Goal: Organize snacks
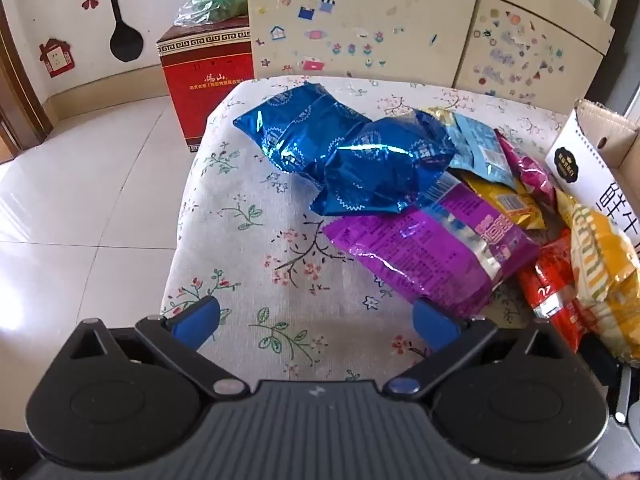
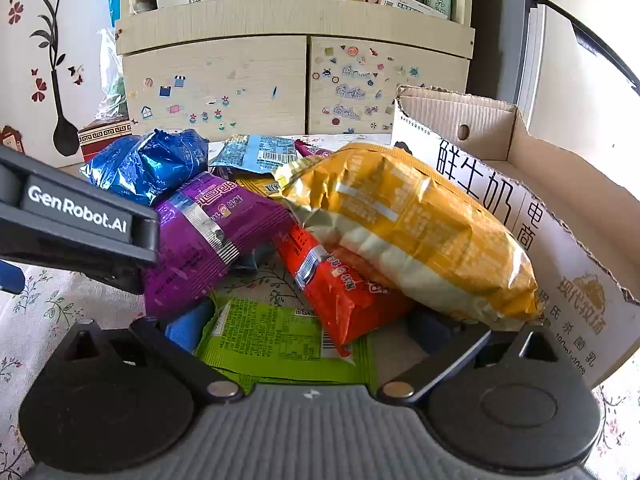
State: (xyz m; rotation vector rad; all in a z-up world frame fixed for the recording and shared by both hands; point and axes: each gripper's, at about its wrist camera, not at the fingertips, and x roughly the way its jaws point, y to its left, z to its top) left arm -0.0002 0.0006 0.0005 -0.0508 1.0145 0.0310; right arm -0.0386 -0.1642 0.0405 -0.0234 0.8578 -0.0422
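Note:
A pile of snack bags lies on a floral-cloth table. In the left wrist view two blue foil bags lie on a purple bag, with yellow and red bags to the right. My left gripper is open and empty, low over the cloth just before the purple bag. In the right wrist view my right gripper is open, its fingers on either side of the green bag and red bag, under the big yellow bag. The purple bag lies left.
An open cardboard box stands at the table's right. A stickered cabinet stands behind the table. A red carton sits on the tiled floor to the left. The left gripper's body shows at the left of the right wrist view.

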